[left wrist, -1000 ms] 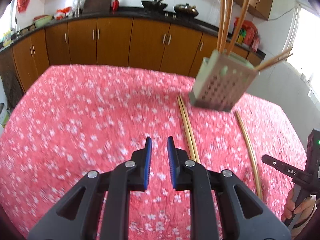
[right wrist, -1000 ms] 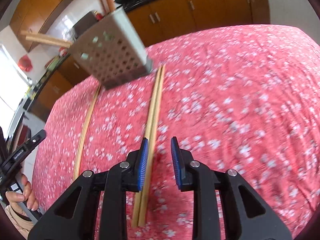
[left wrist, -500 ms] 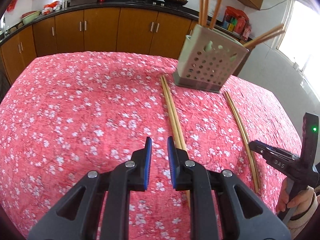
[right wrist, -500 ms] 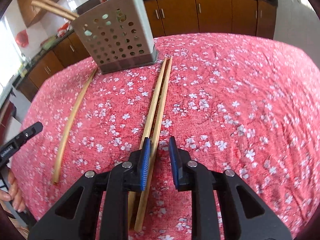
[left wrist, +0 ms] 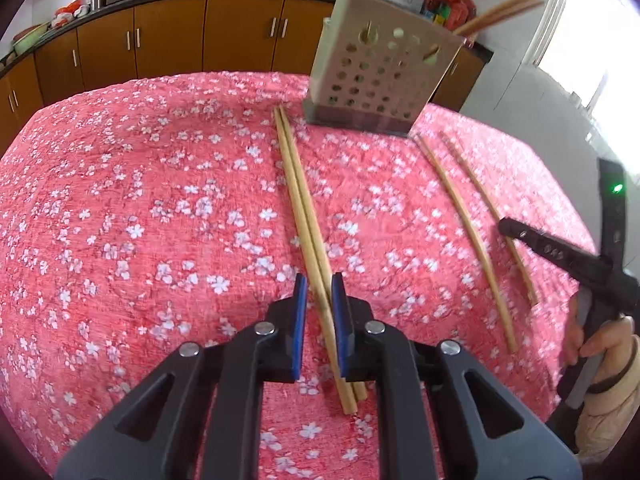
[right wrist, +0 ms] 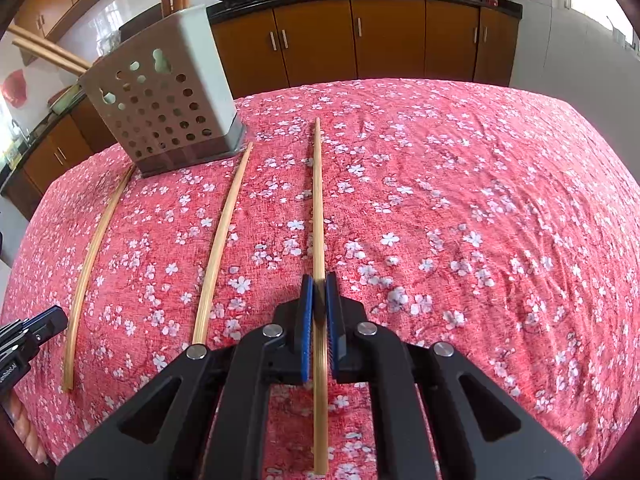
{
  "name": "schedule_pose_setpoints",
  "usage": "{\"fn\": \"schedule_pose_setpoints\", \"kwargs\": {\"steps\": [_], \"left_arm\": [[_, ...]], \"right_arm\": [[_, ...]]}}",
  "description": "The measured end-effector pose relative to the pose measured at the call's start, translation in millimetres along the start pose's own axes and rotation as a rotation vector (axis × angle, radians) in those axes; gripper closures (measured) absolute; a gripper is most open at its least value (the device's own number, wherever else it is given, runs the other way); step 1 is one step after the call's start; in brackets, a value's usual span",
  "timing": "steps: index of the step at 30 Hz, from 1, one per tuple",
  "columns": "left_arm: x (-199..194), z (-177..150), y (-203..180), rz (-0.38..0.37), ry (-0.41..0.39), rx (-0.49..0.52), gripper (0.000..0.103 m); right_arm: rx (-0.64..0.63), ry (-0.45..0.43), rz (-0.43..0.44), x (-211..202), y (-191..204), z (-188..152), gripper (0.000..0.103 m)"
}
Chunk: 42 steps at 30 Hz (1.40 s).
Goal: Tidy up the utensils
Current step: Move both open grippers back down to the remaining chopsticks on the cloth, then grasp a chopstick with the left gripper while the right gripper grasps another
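Observation:
A grey perforated utensil holder [left wrist: 382,76] stands at the far side of the red floral tablecloth [left wrist: 140,208] with several chopsticks in it; it also shows in the right wrist view [right wrist: 168,108]. A pair of wooden chopsticks [left wrist: 304,216] lies side by side. My left gripper [left wrist: 318,292] is open, its jaws straddling the pair's near end. My right gripper [right wrist: 319,292] is shut on one chopstick [right wrist: 318,208]. Two more chopsticks [right wrist: 222,236] [right wrist: 94,248] lie to its left.
Brown kitchen cabinets [left wrist: 168,40] and a dark counter with pots run behind the table. The other handheld gripper and a hand [left wrist: 600,280] show at the right edge of the left wrist view. A window [left wrist: 592,32] is at the right.
My left gripper moved right, over the chopstick pair. My right gripper closed on one chopstick, which now points away from the others.

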<state>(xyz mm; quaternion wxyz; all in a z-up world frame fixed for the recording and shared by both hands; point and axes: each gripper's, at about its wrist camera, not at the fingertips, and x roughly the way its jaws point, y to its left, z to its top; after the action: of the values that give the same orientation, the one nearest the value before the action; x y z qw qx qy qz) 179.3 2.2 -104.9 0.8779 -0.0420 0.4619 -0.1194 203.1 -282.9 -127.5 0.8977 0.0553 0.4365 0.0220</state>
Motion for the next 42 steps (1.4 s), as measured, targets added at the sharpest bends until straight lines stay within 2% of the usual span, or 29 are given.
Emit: {"fn": "schedule_pose_setpoints", "kwargs": {"steps": [7, 13, 16, 19, 22, 25, 32, 42], "left_arm": [[6.0, 0.1, 3.8, 0.079, 0.006, 0.018, 0.091], [11.2, 4.4, 4.4, 0.113, -0.01, 0.005, 0.095], [16.7, 12.1, 12.2, 0.155, -0.024, -0.023, 0.095], [17.5, 18.8, 36.6, 0.184, -0.034, -0.095, 0.095], [16.7, 25.2, 63.1, 0.191, -0.045, -0.166, 0.095], [18.0, 29.9, 79.6, 0.154, -0.054, -0.21, 0.095], [20.4, 28.2, 73.4, 0.17, -0.1, -0.163, 0.094], [19.2, 26.3, 73.8, 0.178, -0.098, -0.16, 0.094]], "right_arm": [[-0.03, -0.006, -0.024, -5.4, 0.2, -5.2, 0.095], [-0.014, 0.0, 0.012, -12.4, -3.2, -12.5, 0.095], [-0.041, -0.014, 0.004, -17.7, -4.5, -16.6, 0.095], [-0.04, -0.024, -0.017, -15.5, -7.8, -13.2, 0.095], [-0.025, -0.033, -0.022, -13.0, -16.8, -5.9, 0.095], [-0.027, -0.046, -0.022, -7.9, -19.0, 0.0, 0.095], [-0.027, -0.045, -0.015, -0.8, -15.1, 8.9, 0.095], [-0.018, -0.042, -0.007, 5.5, -13.0, 12.4, 0.095]]}}
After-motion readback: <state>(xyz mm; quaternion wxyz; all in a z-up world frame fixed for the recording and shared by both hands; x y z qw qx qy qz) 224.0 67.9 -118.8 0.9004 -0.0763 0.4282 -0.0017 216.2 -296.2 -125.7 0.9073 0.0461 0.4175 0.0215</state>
